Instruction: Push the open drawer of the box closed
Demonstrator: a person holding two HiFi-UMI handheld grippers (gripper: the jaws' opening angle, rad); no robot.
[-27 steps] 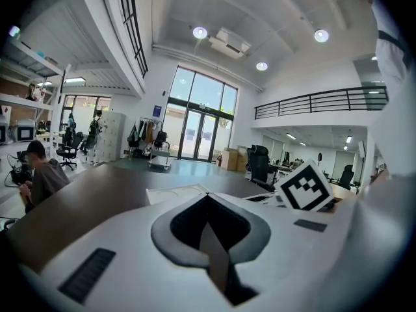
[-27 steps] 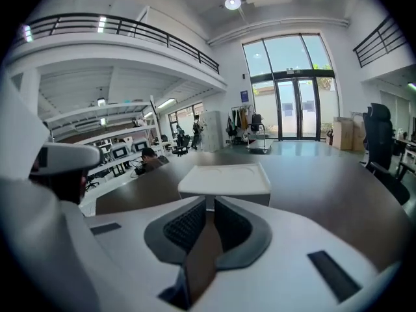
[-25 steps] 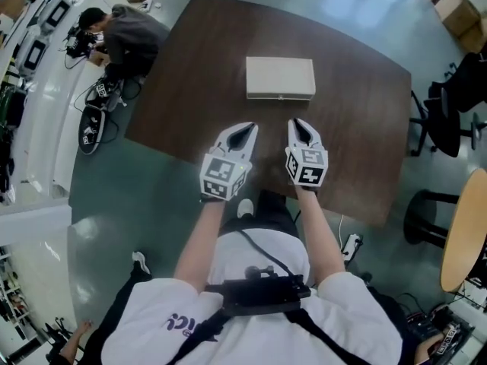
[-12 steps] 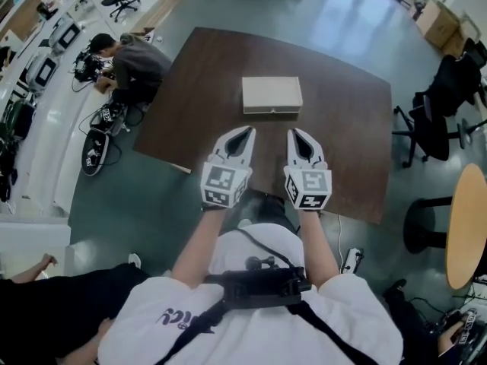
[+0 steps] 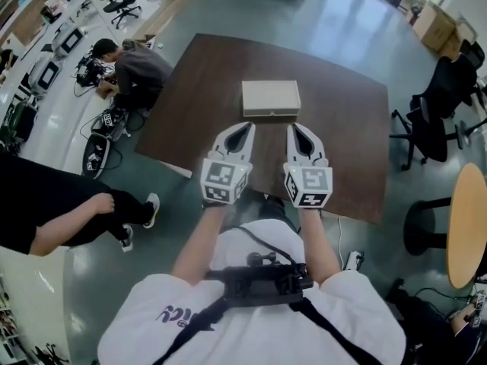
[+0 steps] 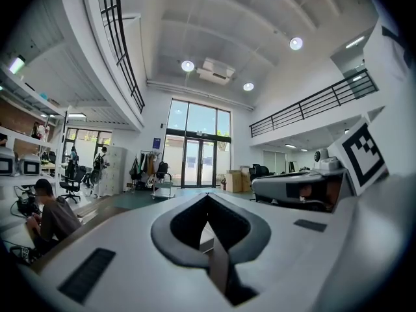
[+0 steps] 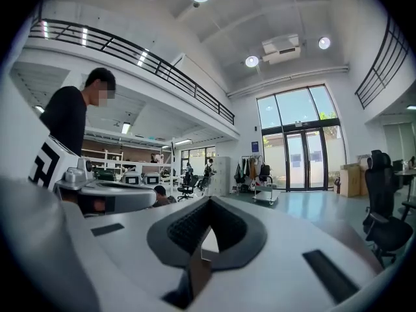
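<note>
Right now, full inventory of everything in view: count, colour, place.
table: one, dark brown, mid-floor
box: one, beige, on the table's far half
office chair: at least one, black, right of the table
round table: one, light wood, right edge
cardboard boxes: a few, brown, top right
seated person: one, dark grey top, by the table's far left corner
second person: one, black clothes, left edge, partly cut off
left gripper: one, white, shut, empty, short of the box
right gripper: one, white, shut, empty, beside the left
shirt: one, white, bottom
</note>
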